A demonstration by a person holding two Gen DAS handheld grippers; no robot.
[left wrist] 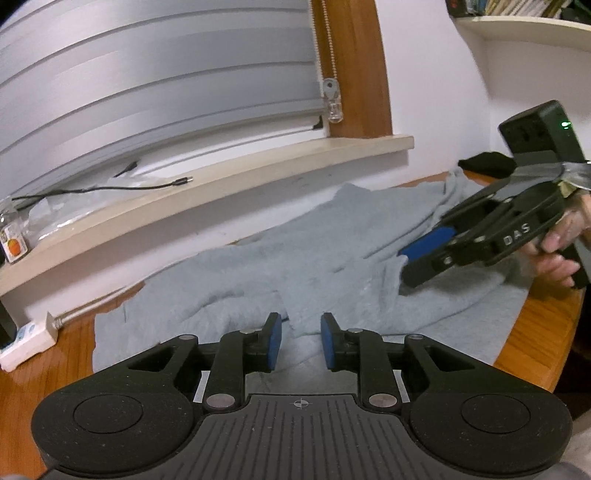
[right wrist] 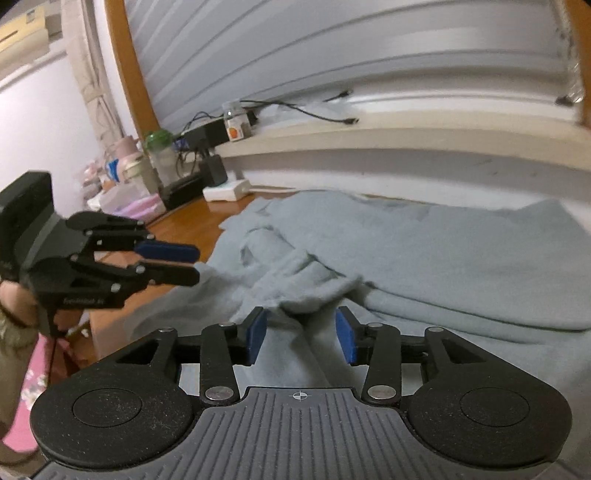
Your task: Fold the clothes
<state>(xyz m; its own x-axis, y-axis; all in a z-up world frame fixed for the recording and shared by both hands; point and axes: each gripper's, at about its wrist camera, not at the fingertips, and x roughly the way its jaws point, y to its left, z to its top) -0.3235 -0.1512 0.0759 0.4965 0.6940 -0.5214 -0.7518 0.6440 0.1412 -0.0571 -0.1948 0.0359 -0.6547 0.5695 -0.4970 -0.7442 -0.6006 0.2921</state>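
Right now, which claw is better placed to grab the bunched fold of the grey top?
Probably the right claw: it is open with the raised fold just ahead of its fingers. The left claw faces flatter cloth.

"DAS" in white capitals on the black body of the right gripper (left wrist: 424,258), seen from the left wrist view. White lettering on the left gripper (right wrist: 181,264) body in the right wrist view, too blurred to read. Small jar (left wrist: 13,236) on the window sill (left wrist: 258,166) has a label with an orange picture; text illegible. Book spines on the shelf (left wrist: 524,26) top right, unreadable.
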